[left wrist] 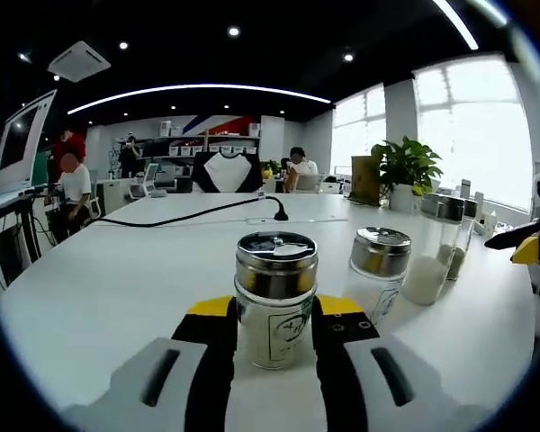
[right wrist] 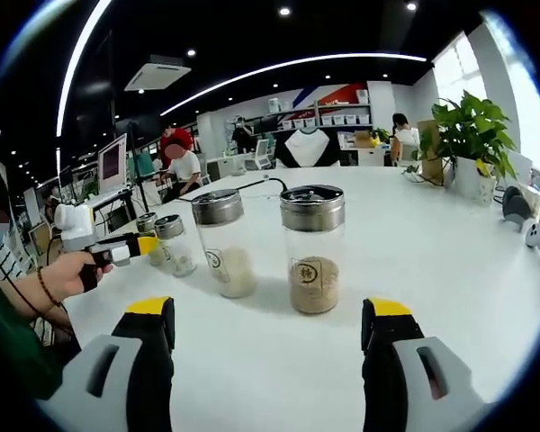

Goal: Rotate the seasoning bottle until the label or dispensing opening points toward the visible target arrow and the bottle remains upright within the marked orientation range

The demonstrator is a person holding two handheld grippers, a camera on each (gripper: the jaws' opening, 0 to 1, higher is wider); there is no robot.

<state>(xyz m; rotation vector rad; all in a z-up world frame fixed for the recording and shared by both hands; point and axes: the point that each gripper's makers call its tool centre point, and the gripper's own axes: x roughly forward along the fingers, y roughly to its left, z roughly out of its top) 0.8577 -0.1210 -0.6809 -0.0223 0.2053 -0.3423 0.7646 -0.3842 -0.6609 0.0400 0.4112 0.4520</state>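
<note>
A glass seasoning bottle [left wrist: 275, 301] with a metal lid and a printed label facing me stands upright on the white table [left wrist: 117, 288]. My left gripper [left wrist: 275, 310] has its yellow-tipped jaws pressed against both sides of it. In the right gripper view that left gripper [right wrist: 137, 245] reaches in from the left, held by a hand [right wrist: 58, 274], at the far end of a row of bottles. My right gripper [right wrist: 268, 315] is open and wide. Just ahead of it stands a bottle of brown powder [right wrist: 312, 252], untouched.
More bottles stand in the row: one with white grains [right wrist: 223, 245] and a small one [right wrist: 174, 245]. Another lidded jar [left wrist: 378, 265] is right of the held bottle. A potted plant [left wrist: 405, 171] and a black cable [left wrist: 198, 214] lie farther back. People sit at desks behind.
</note>
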